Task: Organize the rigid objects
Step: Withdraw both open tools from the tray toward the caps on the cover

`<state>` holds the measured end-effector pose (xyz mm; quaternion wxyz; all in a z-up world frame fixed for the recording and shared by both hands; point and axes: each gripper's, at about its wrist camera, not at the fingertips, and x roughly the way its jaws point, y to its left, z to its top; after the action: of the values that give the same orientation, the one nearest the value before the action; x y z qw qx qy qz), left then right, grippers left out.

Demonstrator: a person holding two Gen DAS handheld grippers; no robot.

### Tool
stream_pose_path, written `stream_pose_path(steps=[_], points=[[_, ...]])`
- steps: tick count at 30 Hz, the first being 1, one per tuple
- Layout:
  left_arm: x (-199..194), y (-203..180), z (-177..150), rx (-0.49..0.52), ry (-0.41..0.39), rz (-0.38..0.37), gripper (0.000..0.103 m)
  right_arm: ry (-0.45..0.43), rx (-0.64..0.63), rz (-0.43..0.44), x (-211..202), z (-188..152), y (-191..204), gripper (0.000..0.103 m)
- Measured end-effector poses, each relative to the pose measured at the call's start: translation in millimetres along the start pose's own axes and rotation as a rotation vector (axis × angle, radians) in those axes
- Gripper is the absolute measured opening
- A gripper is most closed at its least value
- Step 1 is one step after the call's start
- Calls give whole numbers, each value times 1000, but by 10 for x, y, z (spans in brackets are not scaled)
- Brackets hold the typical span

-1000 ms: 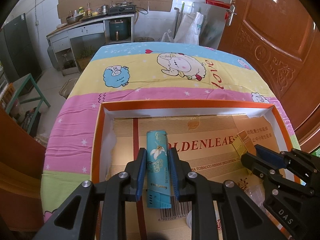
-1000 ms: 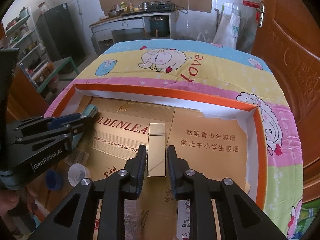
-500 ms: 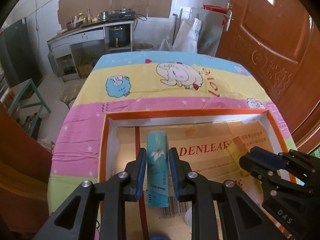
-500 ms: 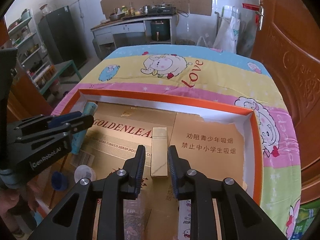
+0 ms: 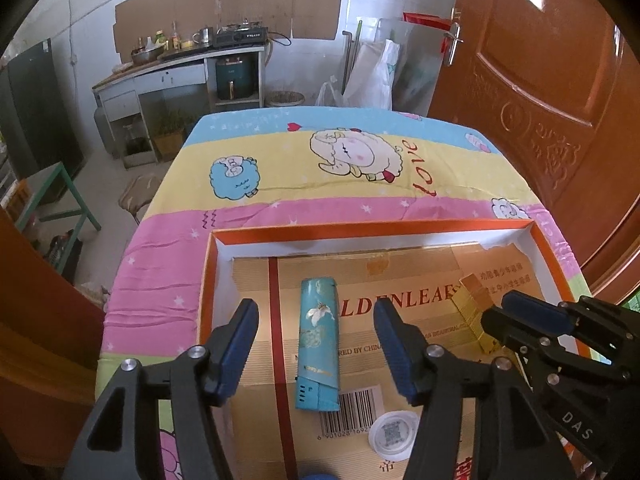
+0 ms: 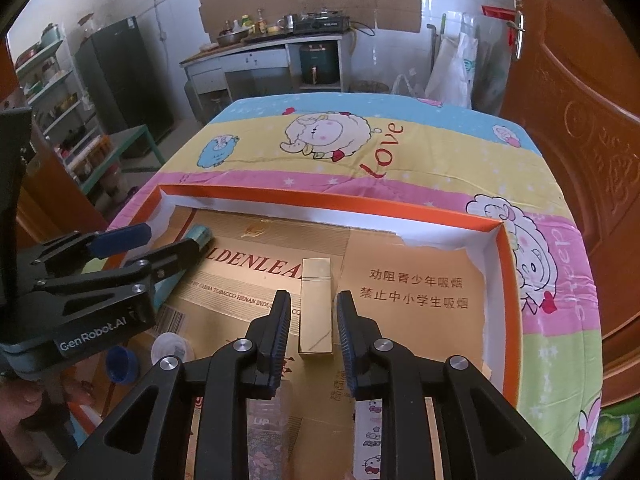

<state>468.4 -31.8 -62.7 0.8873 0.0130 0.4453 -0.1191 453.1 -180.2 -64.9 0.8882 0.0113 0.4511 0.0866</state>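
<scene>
A teal box with a white flower (image 5: 318, 340) lies flat on the cardboard floor of the orange-rimmed tray (image 5: 360, 228). My left gripper (image 5: 314, 306) straddles it; its jaws are opening and stand wide, with clear gaps between both pads and the box. In the right wrist view the same gripper (image 6: 160, 240) sits at the left with the teal box end (image 6: 200, 234) beyond it. My right gripper (image 6: 314, 298) is shut on a slim gold box (image 6: 316, 312), pointing down into the tray. That gold box (image 5: 474, 308) also shows at the right of the left wrist view.
A white cap (image 6: 172, 346) and a blue cap (image 6: 122, 364) lie at the near left of the tray (image 6: 328, 200). A clear packet (image 6: 272, 432) and a cartoon-cat strip (image 6: 370, 440) lie under my right gripper. A brown door (image 5: 540, 100) stands to the right.
My left gripper's jaws have spread apart and let go of the teal box, which now rests on the cardboard. The right gripper keeps hold of the gold box.
</scene>
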Motion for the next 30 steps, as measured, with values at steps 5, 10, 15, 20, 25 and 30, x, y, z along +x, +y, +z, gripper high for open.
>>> stream_pose_path(steps=[5,10,15,20,25,30], points=[[-58,6,11,-3,-16,-14,60,-25,21,-6,-66,26,-39,24],[-196,-36,21,6,-50,-21,60,-90,38,-43,-239,63,-58,24],[-368,-68,-8,-6,-76,-25,60,-121,50,-35,-408,56,-14,25],[-651,-70,-78,-3,-143,45,60,-157,37,-47,-651,-3,57,25],[-963,-58,-219,-9,-214,63,60,-182,26,-57,-936,-138,95,25],[-1342,-135,-404,16,-307,97,60,-215,-8,-83,-1295,-386,172,25]])
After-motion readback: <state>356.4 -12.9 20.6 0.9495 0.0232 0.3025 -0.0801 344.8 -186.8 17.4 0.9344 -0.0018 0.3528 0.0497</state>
